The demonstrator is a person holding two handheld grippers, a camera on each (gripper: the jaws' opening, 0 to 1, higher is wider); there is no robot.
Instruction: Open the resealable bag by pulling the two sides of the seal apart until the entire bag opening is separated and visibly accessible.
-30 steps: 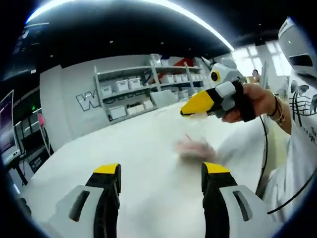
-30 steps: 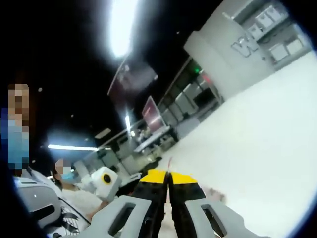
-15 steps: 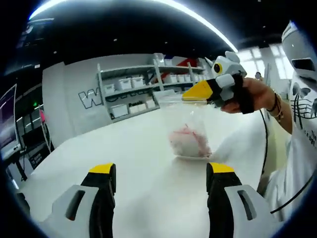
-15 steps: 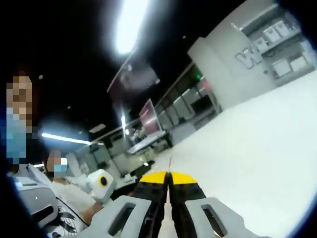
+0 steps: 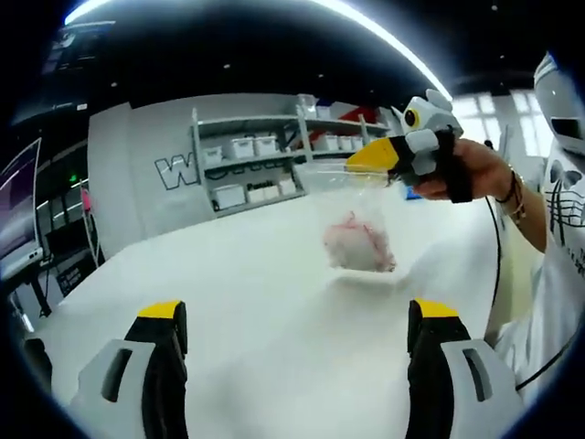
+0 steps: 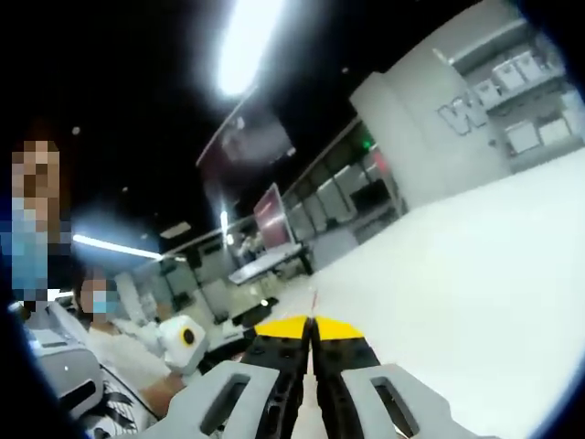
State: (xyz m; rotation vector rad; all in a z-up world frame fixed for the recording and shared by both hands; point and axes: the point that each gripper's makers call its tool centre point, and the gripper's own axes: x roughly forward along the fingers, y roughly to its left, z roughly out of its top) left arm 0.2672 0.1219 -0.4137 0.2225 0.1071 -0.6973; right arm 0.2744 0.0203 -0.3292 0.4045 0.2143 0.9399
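A clear resealable bag (image 5: 352,215) with a pinkish-white lump (image 5: 358,245) inside hangs just above the white table (image 5: 219,283). In the left gripper view my right gripper (image 5: 370,157) comes in from the upper right, its yellow jaws shut on the bag's top edge. My left gripper (image 5: 297,320) is low in front of the bag, open wide with nothing between its jaws. In the right gripper view my right gripper (image 6: 310,325) has its jaws pressed together, with a thin red strip of the bag's seal (image 6: 313,298) showing at the tips.
Shelves with white bins (image 5: 251,160) line the far wall behind the table. The person's hand (image 5: 471,169) and white shirt (image 5: 562,229) are at the right. Desks with monitors (image 6: 274,215) stand beyond the table's far edge.
The right gripper has lifted the bag off the table, so it now hangs from its top edge. My left gripper's jaws have spread wider.
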